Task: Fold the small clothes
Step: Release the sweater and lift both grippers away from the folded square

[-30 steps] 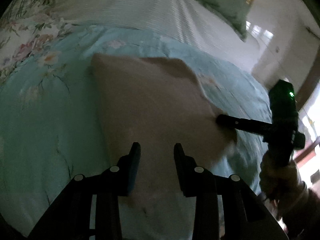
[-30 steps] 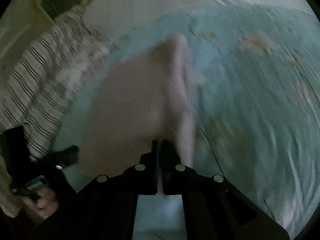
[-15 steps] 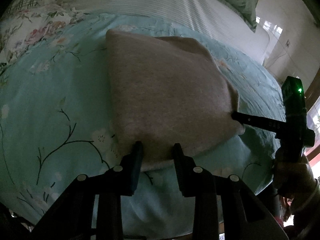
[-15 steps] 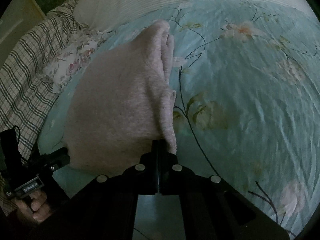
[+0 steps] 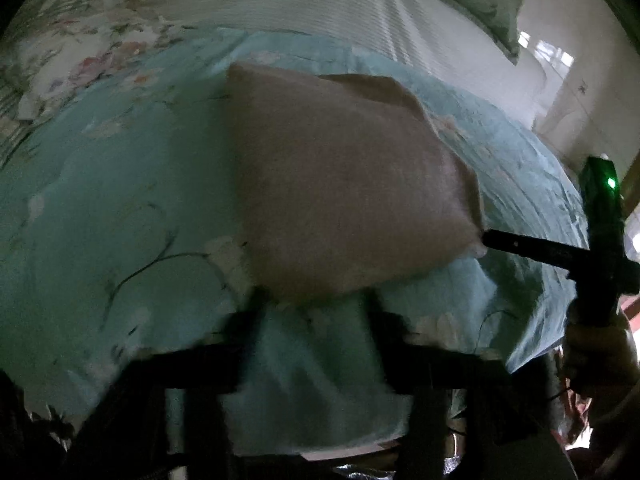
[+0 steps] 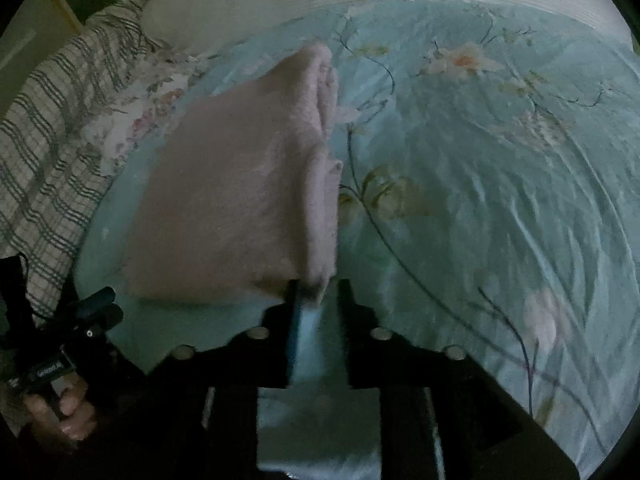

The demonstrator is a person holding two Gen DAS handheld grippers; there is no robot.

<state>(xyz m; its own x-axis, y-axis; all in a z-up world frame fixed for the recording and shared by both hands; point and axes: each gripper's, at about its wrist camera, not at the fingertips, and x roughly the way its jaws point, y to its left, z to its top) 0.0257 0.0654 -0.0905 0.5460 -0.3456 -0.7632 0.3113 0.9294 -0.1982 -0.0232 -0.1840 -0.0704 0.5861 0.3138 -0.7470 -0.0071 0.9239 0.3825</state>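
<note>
1. The folded pink garment (image 5: pixel 344 184) lies on the teal floral bedspread (image 5: pixel 100 200), near its front edge.
2. Left gripper (image 5: pixel 316 312) and right gripper (image 6: pixel 318 292): jaws apart, holding nothing.
3. It looks soft, light and limp; the layered right edge seems the best grip.

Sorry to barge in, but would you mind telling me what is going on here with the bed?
A person with a handheld gripper in each hand is folding a small pinkish-grey garment on a bed covered by a teal floral sheet. The garment lies folded into a compact rectangle. The right gripper is open at its near corner, and the left gripper is open at its near edge; neither grips it.
</note>
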